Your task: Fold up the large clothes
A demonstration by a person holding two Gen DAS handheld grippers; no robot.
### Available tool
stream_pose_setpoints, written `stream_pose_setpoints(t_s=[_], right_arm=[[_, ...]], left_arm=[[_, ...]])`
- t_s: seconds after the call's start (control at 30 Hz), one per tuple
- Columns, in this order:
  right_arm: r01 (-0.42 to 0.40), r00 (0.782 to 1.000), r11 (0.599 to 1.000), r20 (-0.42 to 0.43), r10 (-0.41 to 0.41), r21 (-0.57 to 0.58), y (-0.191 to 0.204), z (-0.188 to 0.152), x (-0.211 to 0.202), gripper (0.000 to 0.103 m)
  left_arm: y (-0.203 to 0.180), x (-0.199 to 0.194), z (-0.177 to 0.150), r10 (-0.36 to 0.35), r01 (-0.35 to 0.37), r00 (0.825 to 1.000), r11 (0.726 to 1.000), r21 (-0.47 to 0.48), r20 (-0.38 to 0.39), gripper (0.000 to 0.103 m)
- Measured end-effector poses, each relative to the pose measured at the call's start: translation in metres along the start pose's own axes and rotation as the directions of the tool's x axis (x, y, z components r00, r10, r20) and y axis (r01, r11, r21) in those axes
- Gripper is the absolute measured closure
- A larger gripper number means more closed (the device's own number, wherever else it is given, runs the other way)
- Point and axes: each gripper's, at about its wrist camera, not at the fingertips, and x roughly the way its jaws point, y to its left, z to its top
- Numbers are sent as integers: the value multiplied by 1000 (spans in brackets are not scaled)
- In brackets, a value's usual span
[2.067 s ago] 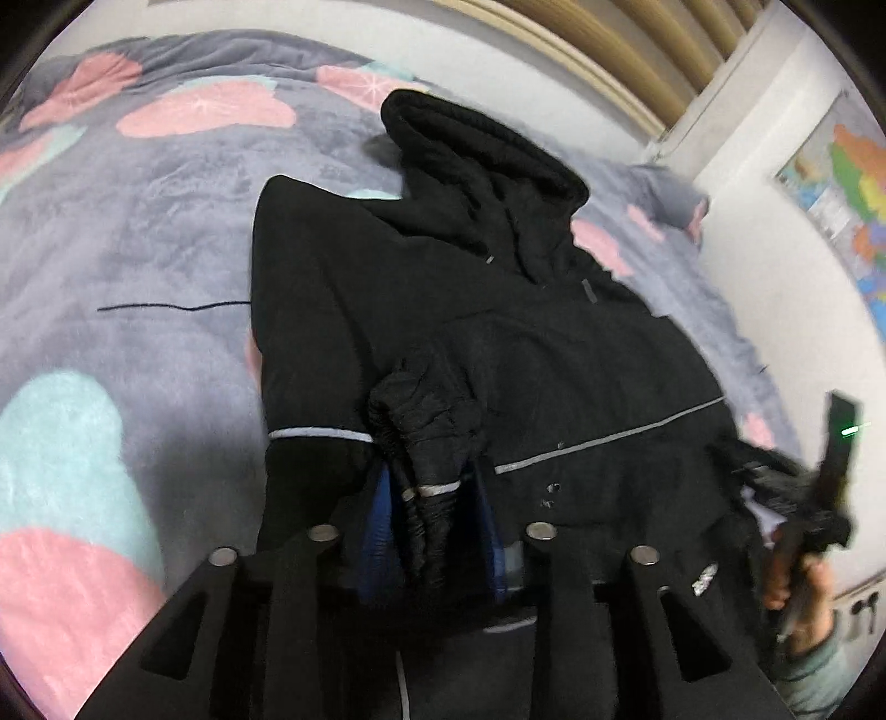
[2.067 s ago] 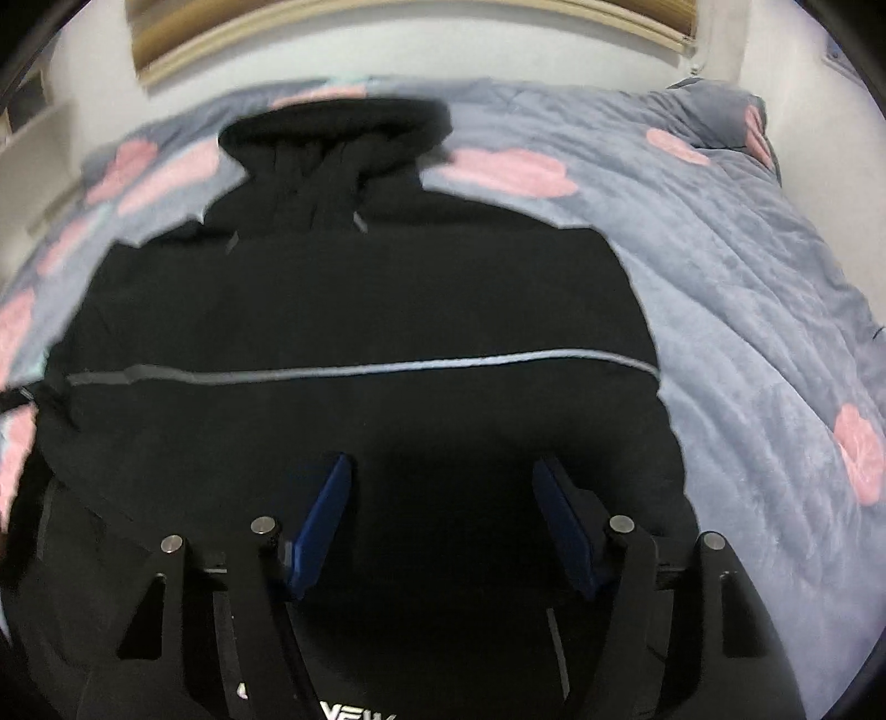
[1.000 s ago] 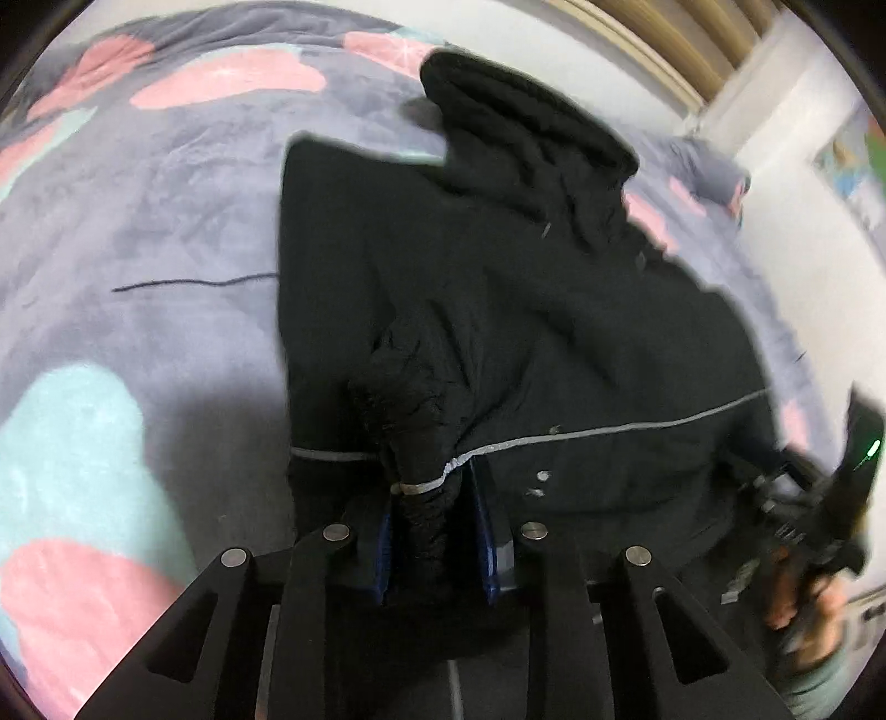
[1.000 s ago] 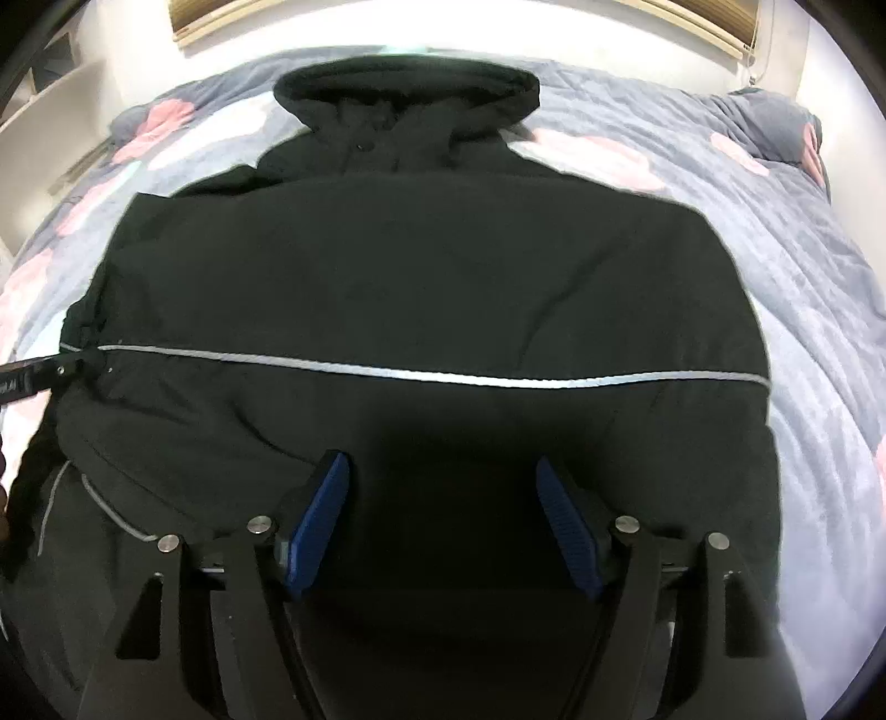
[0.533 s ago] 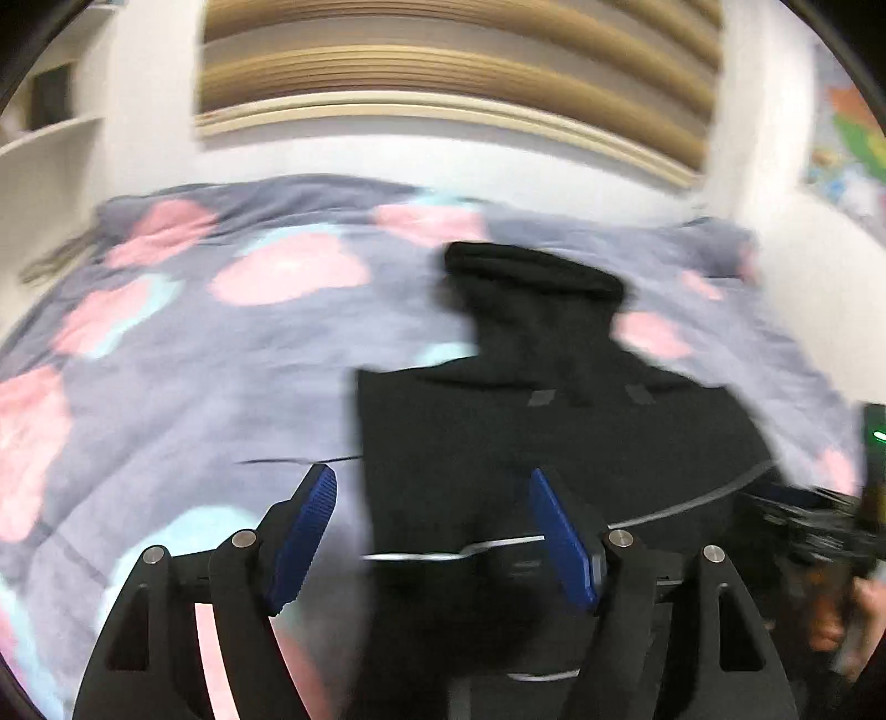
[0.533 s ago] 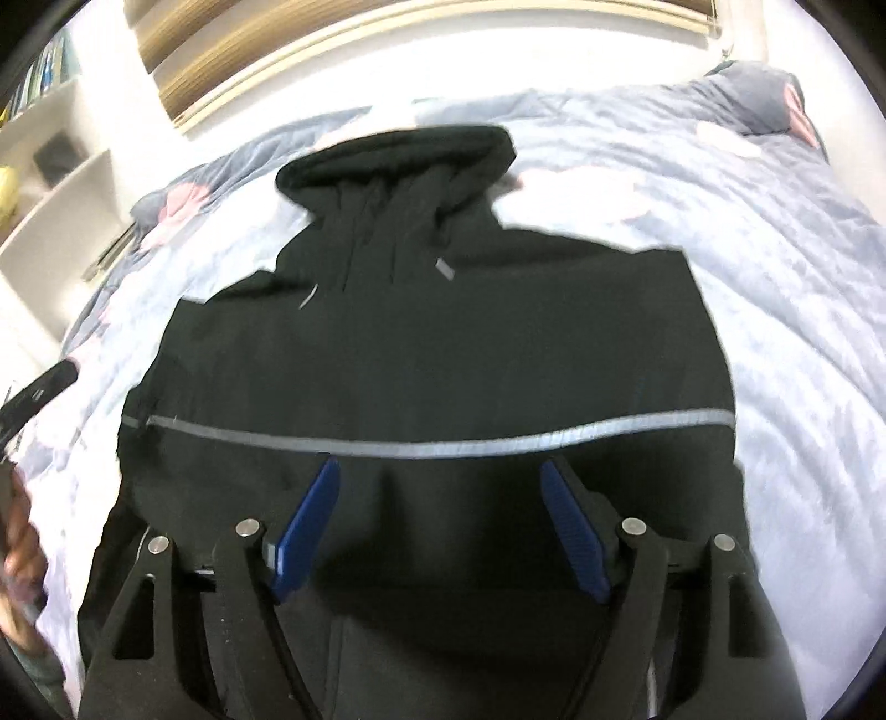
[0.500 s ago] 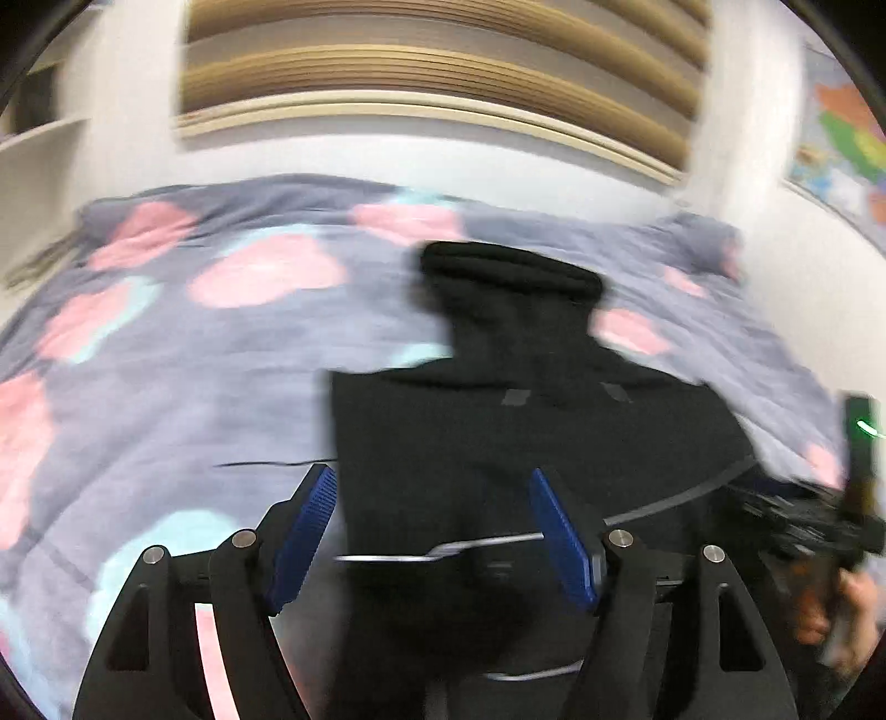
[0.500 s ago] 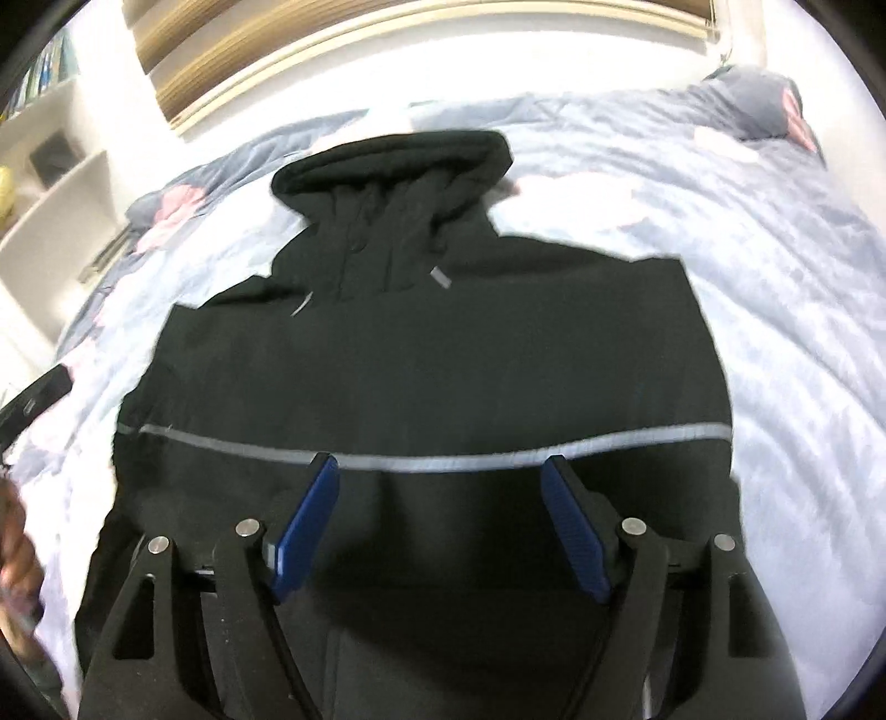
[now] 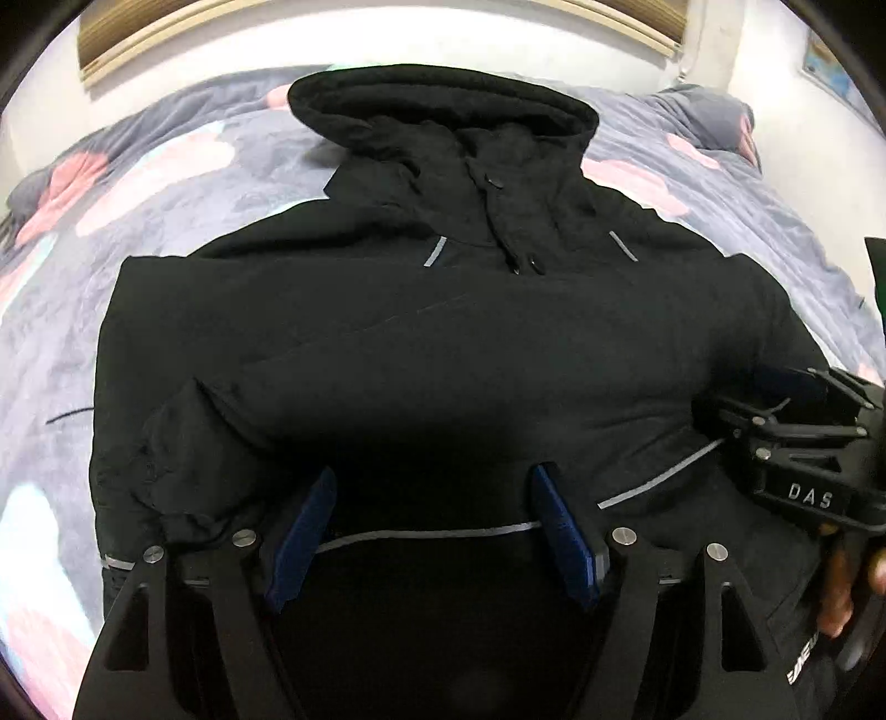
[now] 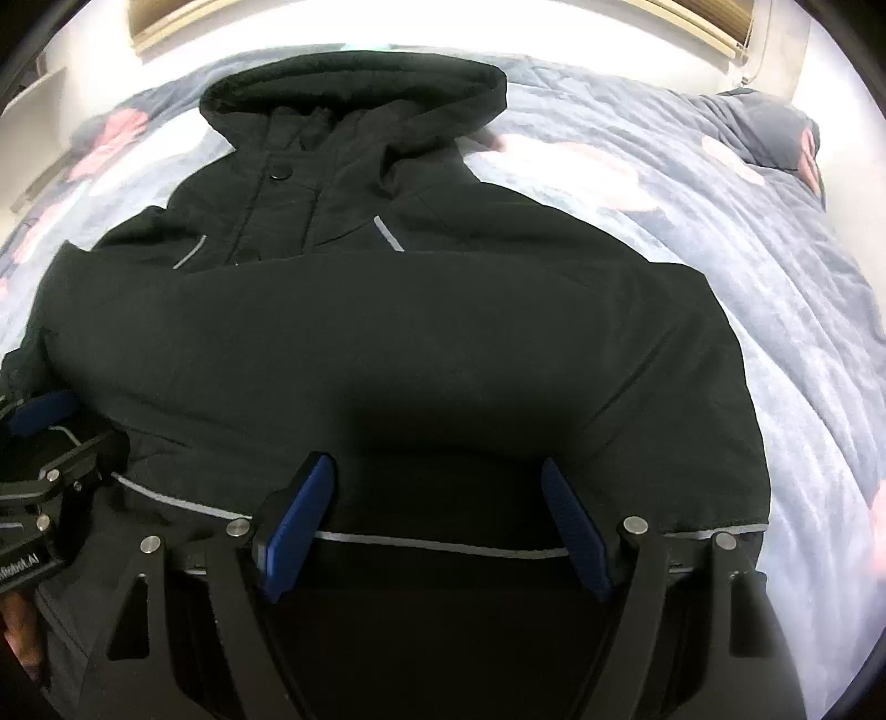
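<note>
A bed [image 9: 183,183] with a grey blanket patterned in pink and pale blotches carries a black hooded jacket [image 9: 443,343], spread flat, hood [image 10: 354,83] toward the wall.

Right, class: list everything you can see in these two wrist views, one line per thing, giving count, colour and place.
jacket: one, black with thin grey reflective stripes, lying flat on the bed, sleeves folded across the body
hood: one, black, at the jacket's far end
blanket: one, grey with pink and pale teal patches, covering the bed under the jacket
window blind: one, tan slats, on the far wall
map poster: one, multicoloured, on the wall at the right of the left wrist view
left gripper: one, black with blue fingers, open above the jacket's lower part
right gripper: one, black with blue fingers, open above the jacket
hand: one, holding the right gripper
</note>
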Motion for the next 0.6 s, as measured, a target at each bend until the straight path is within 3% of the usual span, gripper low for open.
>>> stream_pose_setpoints(t_s=[0.2,0.37,0.5,0.6], right_arm=[[-47,994,998,97,52,-50,-7,-28,-52,25],[-19,993,1000,118,22,-21,-28,-60,-69,25],[21,996,999,90,-19,-30,-30,-71,-52,24],[90,989,993,128,-80,-74,-19,-80,-45,21]], left_arm=[[7,-42,-9,-64,64,995,998,3,73,28],[24,-86,-33,-78,81,986,997,-14,144,28],[34,-59,-47,-38,40,998,999,-35,59,29],[19,-43,-53,57,-59,995,998,17,83,28]])
